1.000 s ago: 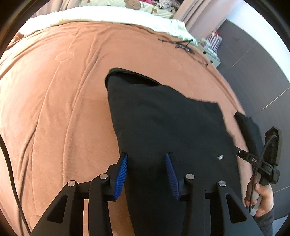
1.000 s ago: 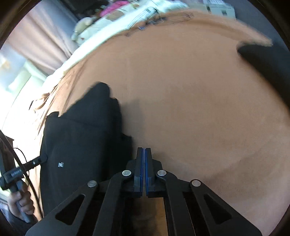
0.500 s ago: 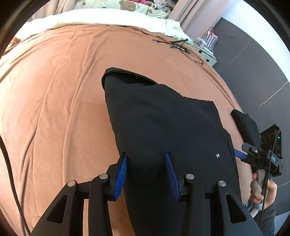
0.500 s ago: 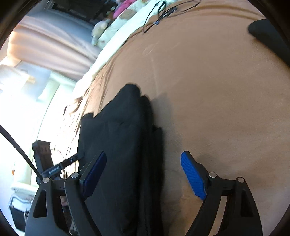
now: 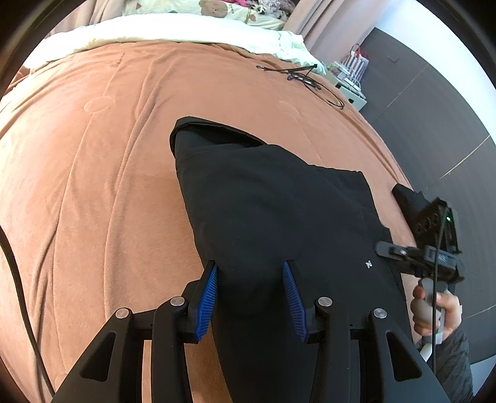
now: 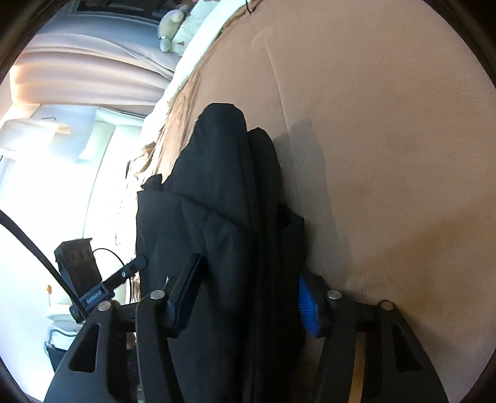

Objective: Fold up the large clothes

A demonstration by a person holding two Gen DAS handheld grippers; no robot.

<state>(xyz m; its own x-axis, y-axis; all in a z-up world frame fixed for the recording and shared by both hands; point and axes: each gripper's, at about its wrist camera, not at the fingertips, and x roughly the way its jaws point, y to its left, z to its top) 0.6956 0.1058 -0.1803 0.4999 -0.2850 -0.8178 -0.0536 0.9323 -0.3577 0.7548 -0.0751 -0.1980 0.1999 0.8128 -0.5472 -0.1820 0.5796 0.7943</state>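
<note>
A wide bed fills both views, covered by a rust-orange quilted bedspread [image 5: 102,192] with long soft creases and stitched circles. At its far end lies a cream duvet [image 5: 173,29], and beyond that a pale pillow printed with cartoon bears [image 5: 217,9]. Pinkish-beige curtains [image 5: 328,21] hang past the bed's far corner, next to a dark grey panelled wall [image 5: 434,124]. A thin black cable [image 5: 303,79] is tangled on the bedspread near that corner, close to a small white stand stacked with clutter [image 5: 350,83]. In the right wrist view a bright window washes out the left side.

The black garment [image 5: 279,223], partly folded into a long band, lies on the near right part of the bed, its far end doubled over. A tiny white logo [image 5: 369,264] shows near its right edge. A second dark folded item [image 5: 406,198] sits just beyond, at the bed's right edge.

The left hand-held gripper [image 5: 251,291] hangs above the garment's near left portion, its blue pads moderately apart with black cloth between them and not pinched. The right hand-held gripper [image 6: 245,297], held in a hand [image 5: 434,313], straddles the stacked right-hand fold; its jaws have just been closing, the cloth lies between them, but whether the pads press it I cannot tell.
</note>
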